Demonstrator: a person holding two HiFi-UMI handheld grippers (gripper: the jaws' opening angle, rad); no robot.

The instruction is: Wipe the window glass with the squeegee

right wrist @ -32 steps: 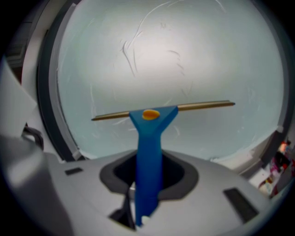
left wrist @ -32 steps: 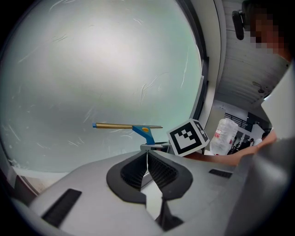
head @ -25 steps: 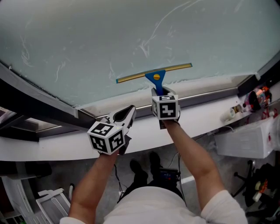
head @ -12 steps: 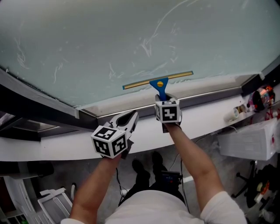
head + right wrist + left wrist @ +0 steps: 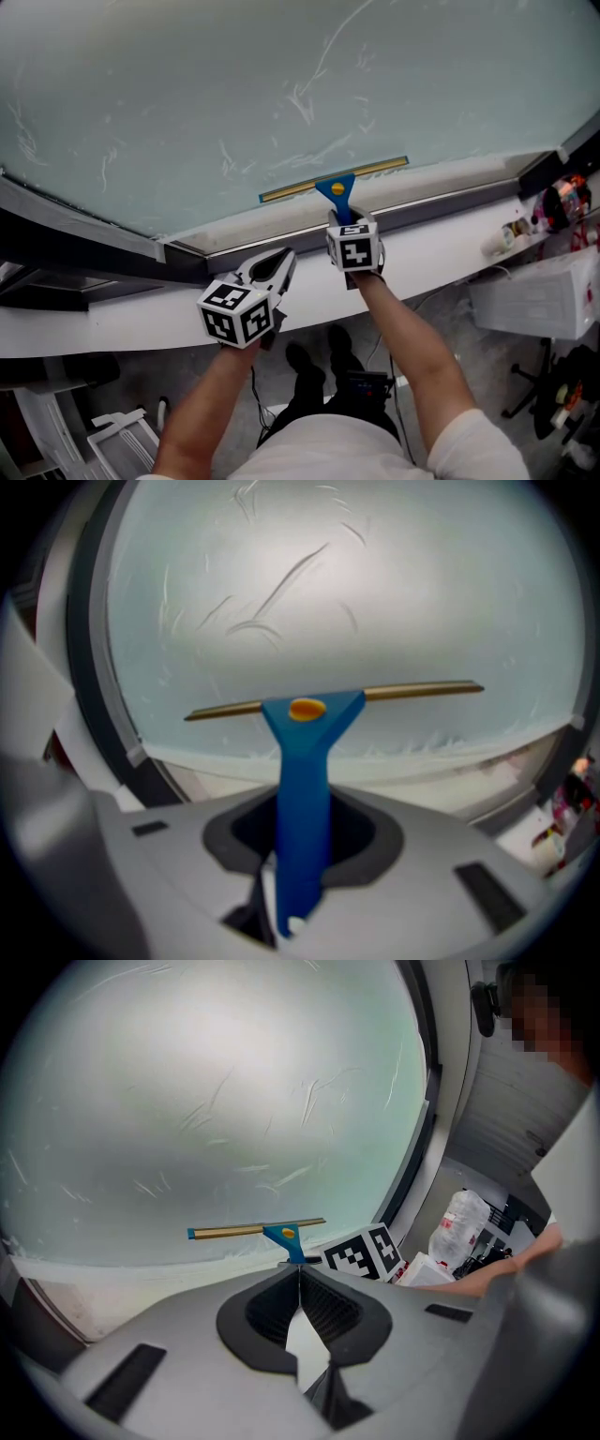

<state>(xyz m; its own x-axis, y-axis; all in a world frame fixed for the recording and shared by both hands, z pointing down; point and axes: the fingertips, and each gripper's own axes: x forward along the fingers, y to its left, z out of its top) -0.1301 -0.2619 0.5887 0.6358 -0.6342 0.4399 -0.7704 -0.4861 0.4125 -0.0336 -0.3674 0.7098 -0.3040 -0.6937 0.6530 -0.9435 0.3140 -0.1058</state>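
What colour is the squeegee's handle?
The squeegee handle is blue, best seen in the right gripper view.

Left claw closed, empty; right claw clamped on squeegee; forearms outstretched

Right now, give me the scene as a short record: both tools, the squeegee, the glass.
right tool: shut on the squeegee, gripping its blue handle
left tool: shut, nothing between its jaws, held low by the white sill
squeegee blade: appears to lie against the window glass, near its lower edge, right end slightly higher in the head view
glass surface: faint streaks above the blade
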